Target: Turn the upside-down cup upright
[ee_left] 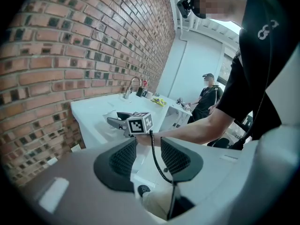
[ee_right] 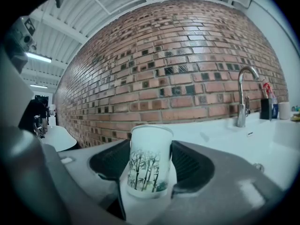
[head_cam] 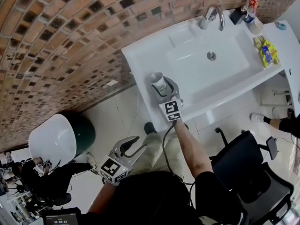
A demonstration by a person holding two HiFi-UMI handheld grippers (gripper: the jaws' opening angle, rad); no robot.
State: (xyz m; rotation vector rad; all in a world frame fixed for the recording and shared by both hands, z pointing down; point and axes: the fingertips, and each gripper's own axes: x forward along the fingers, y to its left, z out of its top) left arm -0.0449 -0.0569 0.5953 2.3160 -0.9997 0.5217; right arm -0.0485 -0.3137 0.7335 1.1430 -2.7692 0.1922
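Upright cup point(ee_right: 148, 159), apparently snug, between right tongs point(ee_right: 149, 150)

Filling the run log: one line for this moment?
right gripper: shut on bamboo-print cup, print right way up, at sink rim | left gripper: open, empty, held low

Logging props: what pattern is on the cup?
The cup is white with dark green bamboo stalks, clearest in the right gripper view.

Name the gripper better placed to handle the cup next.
Right: the right gripper clamps the cup at the sink edge; the left gripper hangs open and empty, far from it.
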